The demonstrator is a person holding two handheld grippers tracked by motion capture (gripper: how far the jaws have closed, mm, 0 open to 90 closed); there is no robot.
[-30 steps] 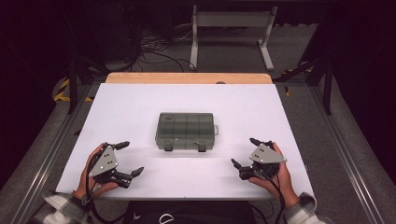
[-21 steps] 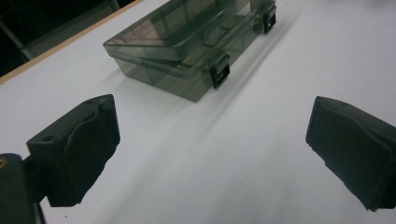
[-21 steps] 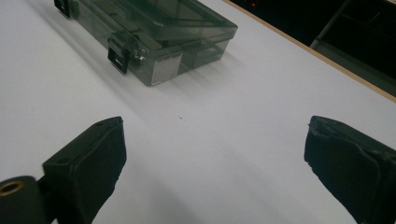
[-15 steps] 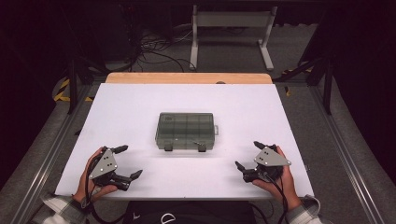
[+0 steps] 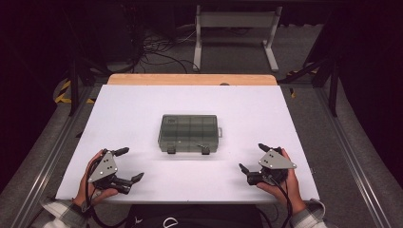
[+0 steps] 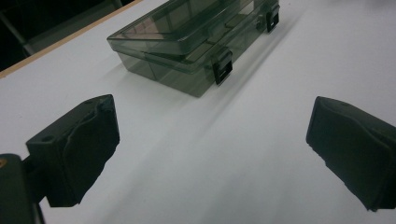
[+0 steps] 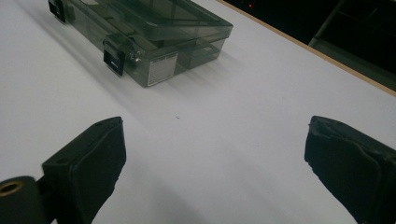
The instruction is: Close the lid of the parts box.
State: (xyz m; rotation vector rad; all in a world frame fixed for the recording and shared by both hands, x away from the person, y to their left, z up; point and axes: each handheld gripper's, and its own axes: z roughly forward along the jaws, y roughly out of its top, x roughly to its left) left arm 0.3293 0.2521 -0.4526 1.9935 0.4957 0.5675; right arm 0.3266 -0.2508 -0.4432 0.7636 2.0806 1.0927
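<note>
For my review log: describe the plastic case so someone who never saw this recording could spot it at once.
On the white table top, look at the middle, ahead of the two hand-held claws near the front edge. There lies the smoky grey see-through compartment case, flat, lid down. Two black latches on its near side mark it; nothing else rests on the white surface.

**Box at centre, one tool at each near corner**

The box lies shut on the middle of the counter, its two latches on the side facing the person. The left tool rests near the counter's front edge, to the left of the box and nearer the person. The right tool sits opposite, near the front edge to the right of the box. Both stand well apart from the box, with bare counter between. Behind the counter's far edge a frame stands on the floor.
</note>
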